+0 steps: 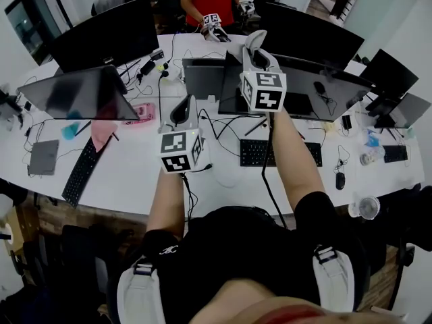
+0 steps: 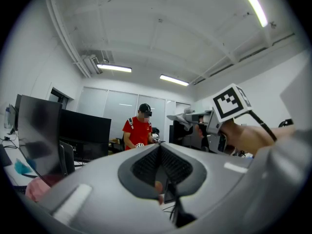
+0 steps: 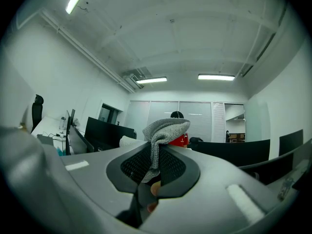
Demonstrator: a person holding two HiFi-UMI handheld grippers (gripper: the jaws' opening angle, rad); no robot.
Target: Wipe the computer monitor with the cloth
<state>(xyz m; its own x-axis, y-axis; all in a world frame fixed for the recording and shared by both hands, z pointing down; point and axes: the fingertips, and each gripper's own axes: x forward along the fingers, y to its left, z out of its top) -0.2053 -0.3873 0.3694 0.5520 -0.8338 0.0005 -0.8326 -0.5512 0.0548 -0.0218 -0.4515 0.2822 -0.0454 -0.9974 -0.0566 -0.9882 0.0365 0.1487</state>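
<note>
Cloth [image 3: 163,130] hangs pinched between the closed jaws of our right tool [image 3: 155,172], held up near the monitor [image 1: 324,83] — our left tool [image 2: 161,160] closed, empty — so next we bring it flat against the monitor's face.

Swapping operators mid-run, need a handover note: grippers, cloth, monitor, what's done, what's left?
Left gripper: fingers shut, nothing between them, raised over the desk to the left of the monitor.
Right gripper: shut on the grey cloth, raised near the monitor's upper left corner.
Monitor: dark, straight ahead behind the keyboard.
Done: cloth is picked up and in the grip.
Left: no contact between cloth and screen shows. Bring the cloth onto the screen and wipe, probably all of it.
</note>
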